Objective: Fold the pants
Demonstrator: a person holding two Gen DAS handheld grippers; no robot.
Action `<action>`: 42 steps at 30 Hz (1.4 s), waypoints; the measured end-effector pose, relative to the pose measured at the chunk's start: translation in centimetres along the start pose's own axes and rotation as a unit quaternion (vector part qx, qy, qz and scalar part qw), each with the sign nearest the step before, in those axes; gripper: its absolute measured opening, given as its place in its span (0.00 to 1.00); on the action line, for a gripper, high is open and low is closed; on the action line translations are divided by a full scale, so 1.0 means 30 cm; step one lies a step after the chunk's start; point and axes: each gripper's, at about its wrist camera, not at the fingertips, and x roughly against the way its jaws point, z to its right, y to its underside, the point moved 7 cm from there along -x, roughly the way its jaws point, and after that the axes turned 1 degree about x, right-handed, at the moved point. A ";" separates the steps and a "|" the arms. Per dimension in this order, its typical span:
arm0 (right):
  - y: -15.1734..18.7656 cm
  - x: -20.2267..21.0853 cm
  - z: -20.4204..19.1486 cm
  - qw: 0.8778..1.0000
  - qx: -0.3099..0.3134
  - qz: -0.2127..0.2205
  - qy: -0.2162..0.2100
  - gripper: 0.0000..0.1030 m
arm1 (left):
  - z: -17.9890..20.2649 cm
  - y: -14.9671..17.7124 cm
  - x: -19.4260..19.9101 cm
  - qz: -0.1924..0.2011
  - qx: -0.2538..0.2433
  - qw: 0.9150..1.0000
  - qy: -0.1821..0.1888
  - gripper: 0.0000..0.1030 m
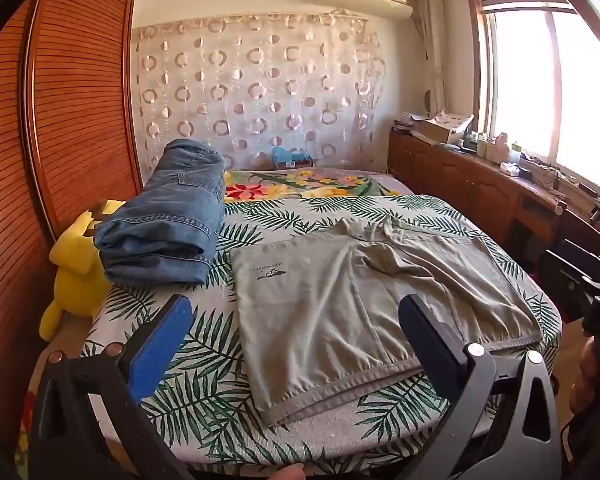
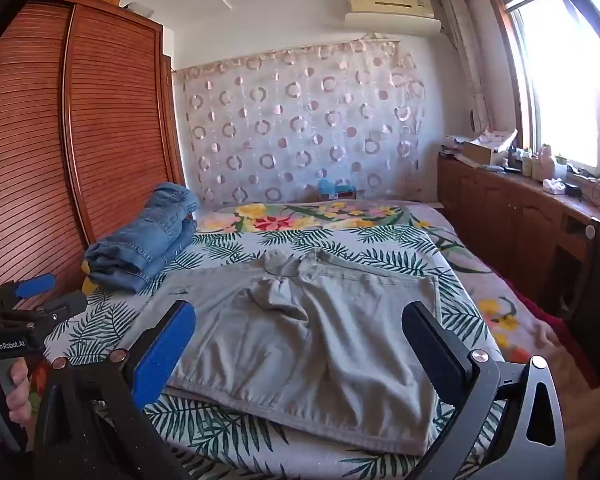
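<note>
A: Where are the pants?

B: The grey-green pants [image 1: 364,292] lie flat on the leaf-print bedspread [image 1: 204,392], folded over on themselves, with the hem edges toward the near edge of the bed and the bunched crotch fabric toward the far side. From the right wrist view the same pair [image 2: 300,332] fills the middle of the bed.

A: Anything crowding them?

B: A folded stack of blue jeans [image 1: 168,220] sits just beside them on the left, apart from them. Beyond the jeans a yellow plush toy [image 1: 78,272] leans at the bed's edge against the slatted wooden wardrobe [image 1: 60,100]. Farther back there is a floral blanket [image 1: 300,184], then a curtain with ring patterns [image 1: 260,88] — nothing lies on the pants themselves.

A: And the grippers?

B: The left gripper [image 1: 296,332] hovers over the near hem, tilted down, its fingers spread as wide as they go and holding nothing. The right gripper [image 2: 300,340] does the same over its side of the pants — wide open, empty, angled down less steeply. A hand [image 2: 8,392] grips the left tool's handle in the right wrist view.

A: Any writing?

B: That handle reads "GenRobot.AI". A small printed logo with lettering [image 1: 270,270] sits near the pants' upper left corner, too small to read.
</note>
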 end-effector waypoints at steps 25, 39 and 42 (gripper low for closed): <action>0.000 -0.001 -0.014 1.000 0.002 0.000 -0.002 1.00 | 0.000 -0.009 0.012 0.008 -0.001 1.000 -0.002 1.00; -0.006 0.003 -0.015 1.000 0.001 -0.001 -0.002 1.00 | 0.008 -0.014 0.027 0.010 -0.001 1.000 0.000 1.00; -0.005 0.003 -0.013 1.000 0.000 0.000 -0.002 1.00 | 0.009 -0.016 0.029 0.010 -0.001 1.000 0.000 1.00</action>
